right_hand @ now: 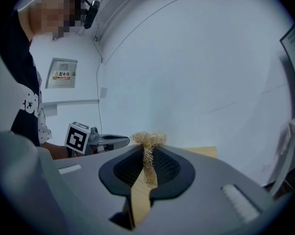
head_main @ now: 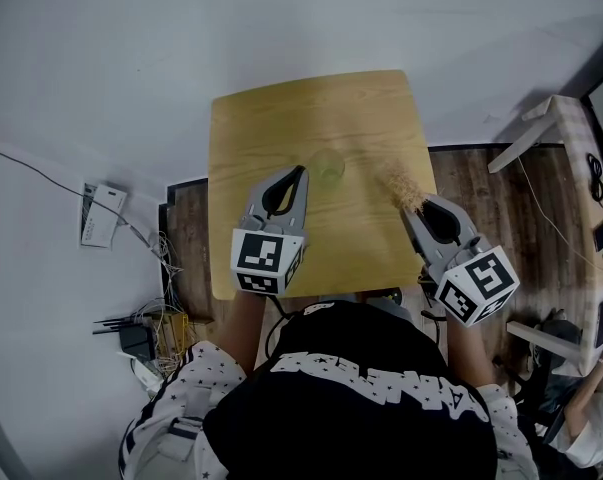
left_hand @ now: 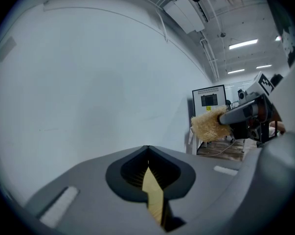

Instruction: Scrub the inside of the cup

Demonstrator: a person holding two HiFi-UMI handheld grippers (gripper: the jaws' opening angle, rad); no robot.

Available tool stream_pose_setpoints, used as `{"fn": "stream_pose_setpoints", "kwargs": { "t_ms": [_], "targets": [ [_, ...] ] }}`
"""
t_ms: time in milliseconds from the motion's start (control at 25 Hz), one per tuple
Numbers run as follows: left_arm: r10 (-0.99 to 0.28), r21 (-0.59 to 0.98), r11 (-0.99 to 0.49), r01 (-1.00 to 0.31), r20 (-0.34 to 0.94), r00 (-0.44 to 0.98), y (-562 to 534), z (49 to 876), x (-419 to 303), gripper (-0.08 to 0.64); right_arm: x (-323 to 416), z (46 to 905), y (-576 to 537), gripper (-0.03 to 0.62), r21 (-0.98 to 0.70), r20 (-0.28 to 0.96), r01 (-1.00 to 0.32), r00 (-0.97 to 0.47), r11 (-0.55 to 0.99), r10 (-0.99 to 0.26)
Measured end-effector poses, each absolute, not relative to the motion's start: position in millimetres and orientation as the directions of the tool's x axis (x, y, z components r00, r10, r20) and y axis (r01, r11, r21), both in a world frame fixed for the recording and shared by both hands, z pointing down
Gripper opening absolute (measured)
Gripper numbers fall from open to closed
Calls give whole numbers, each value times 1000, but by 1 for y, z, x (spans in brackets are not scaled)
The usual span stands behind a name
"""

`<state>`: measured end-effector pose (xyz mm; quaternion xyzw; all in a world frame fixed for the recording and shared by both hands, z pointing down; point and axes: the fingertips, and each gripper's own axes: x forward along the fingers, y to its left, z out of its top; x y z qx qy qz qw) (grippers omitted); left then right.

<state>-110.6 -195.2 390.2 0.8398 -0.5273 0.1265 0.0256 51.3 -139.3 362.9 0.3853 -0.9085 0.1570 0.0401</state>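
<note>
A small clear cup (head_main: pixel 329 166) stands upright near the middle of the square wooden table (head_main: pixel 261 118). My left gripper (head_main: pixel 299 175) hovers just left of the cup, jaws shut with nothing between them; the left gripper view shows only the table's wood through the slit behind its tips (left_hand: pixel 147 149). My right gripper (head_main: pixel 414 206) is over the table's right part, shut on a straw-coloured fibre scrubber (head_main: pixel 400 185) that sticks out toward the cup. The scrubber's tuft (right_hand: pixel 148 140) pokes out past the shut tips. It also shows as the scrubber (left_hand: pixel 207 125) in the left gripper view.
The table stands against a white wall. On the floor at the left lie a white router (head_main: pixel 101 213) and a tangle of cables (head_main: pixel 153 328). A white desk frame (head_main: pixel 571 158) stands at the right, with another person's arm (head_main: pixel 591 418) at the lower right.
</note>
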Motion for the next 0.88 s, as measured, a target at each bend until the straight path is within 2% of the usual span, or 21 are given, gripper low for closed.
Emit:
{"fn": "stream_pose_setpoints", "kwargs": {
  "t_ms": [880],
  "targets": [
    [-883,-102,-444,-890,217,416,-182,379,-96,3,63,356,-128,58,-245,174,-712,-700,658,-693]
  ]
}}
